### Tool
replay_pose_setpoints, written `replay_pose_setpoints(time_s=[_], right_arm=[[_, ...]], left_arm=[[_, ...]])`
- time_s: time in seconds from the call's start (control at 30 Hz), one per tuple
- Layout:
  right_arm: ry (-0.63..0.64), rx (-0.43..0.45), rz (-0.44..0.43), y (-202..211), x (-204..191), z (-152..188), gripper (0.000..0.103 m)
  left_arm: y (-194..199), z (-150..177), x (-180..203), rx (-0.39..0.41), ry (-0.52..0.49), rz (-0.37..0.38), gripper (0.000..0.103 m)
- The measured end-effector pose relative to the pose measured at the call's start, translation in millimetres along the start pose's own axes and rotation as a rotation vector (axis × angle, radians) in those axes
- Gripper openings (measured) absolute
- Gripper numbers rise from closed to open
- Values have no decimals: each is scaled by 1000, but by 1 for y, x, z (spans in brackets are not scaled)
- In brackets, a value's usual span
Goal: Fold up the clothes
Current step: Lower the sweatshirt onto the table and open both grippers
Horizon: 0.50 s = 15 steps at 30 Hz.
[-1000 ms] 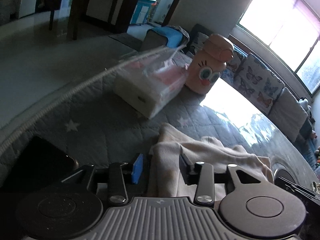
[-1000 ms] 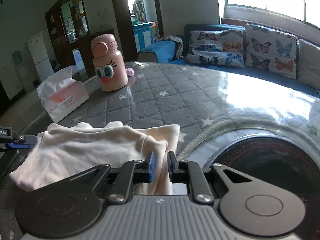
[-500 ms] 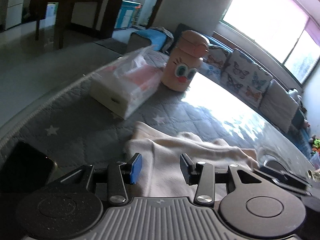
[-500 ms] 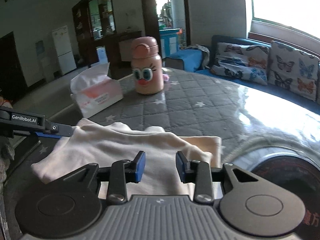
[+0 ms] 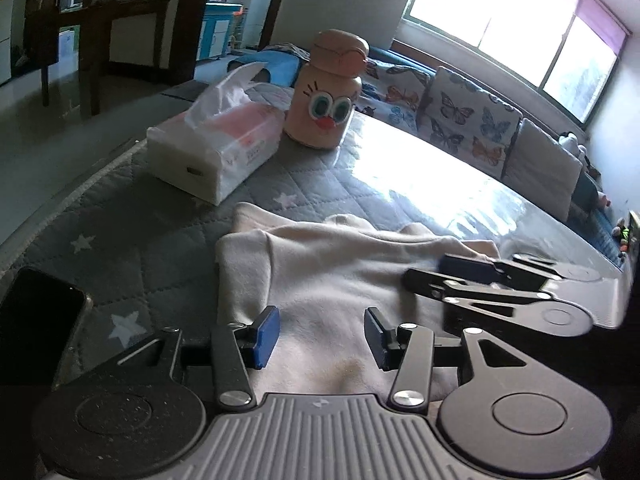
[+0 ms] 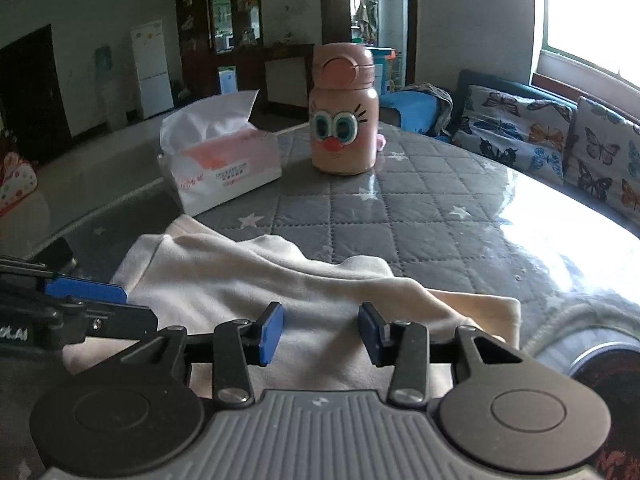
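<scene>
1. Cream cotton garment [image 5: 332, 276] lies folded on the grey quilted star-print table cover [image 6: 420, 216], right in front of us.
2. Our left gripper [image 5: 320, 336] hovers over it, jaws spread, holding nothing.
3. Our right gripper [image 6: 320, 332] does likewise.
4. Behind sit a white tissue pack [image 6: 220, 168] and a pink cartoon-face bottle [image 6: 344, 116].

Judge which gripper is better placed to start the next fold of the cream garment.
Probably left. The left gripper hangs open over the cream garment near its rumpled end; the right gripper, also open, is above flatter cloth.
</scene>
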State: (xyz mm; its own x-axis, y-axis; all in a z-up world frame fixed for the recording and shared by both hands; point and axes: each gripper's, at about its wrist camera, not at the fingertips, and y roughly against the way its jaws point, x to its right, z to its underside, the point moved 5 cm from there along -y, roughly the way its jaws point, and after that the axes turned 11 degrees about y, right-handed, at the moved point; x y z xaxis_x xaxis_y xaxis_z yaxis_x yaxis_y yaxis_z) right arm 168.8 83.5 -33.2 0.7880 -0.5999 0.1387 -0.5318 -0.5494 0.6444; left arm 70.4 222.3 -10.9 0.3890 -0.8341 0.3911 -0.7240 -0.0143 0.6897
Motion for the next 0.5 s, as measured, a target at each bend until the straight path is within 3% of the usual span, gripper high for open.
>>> replay_pose_setpoints(time_s=[0.33, 0.5], right_arm=[[30, 19, 42, -16, 1, -13, 43], [20, 29, 41, -2, 3, -13, 44]], left_arm=[[-3, 5, 2, 4, -49, -10, 53], [-1, 4, 4, 2, -60, -14, 55]])
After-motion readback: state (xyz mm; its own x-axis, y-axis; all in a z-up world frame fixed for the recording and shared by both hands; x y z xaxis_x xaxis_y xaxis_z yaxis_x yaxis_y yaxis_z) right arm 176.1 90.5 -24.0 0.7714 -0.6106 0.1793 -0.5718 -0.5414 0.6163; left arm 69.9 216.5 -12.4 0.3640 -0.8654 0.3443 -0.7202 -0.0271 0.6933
